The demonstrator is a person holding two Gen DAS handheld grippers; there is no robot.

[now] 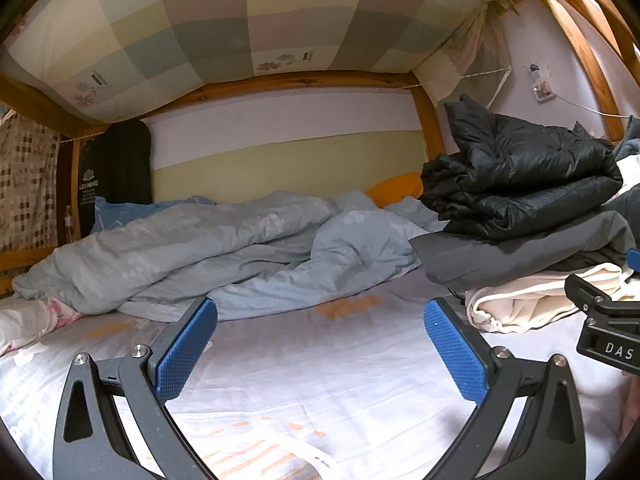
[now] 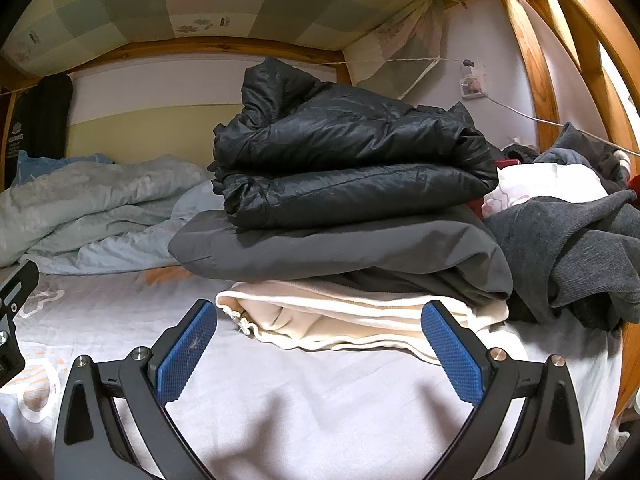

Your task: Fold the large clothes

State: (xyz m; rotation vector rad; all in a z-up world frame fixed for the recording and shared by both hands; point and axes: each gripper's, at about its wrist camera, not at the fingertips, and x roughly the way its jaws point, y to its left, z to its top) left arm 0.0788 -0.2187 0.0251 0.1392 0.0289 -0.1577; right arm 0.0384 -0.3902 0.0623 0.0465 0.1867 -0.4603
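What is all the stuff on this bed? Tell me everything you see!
puffer jacket: one, black, folded, top of the stack
grey garment: one, dark grey, folded, under the puffer jacket
cream garment: one, cream, folded, bottom of the stack
grey sweatshirt: one, charcoal, rumpled, right of the stack
duvet: one, pale blue, crumpled along the wall side
bedsheet: one, white with orange print, covering the mattress
bunk frame: one, wooden, around the bed
left claw: one, black with blue pads, open, above the sheet
right claw: one, black with blue pads, open, facing the stack
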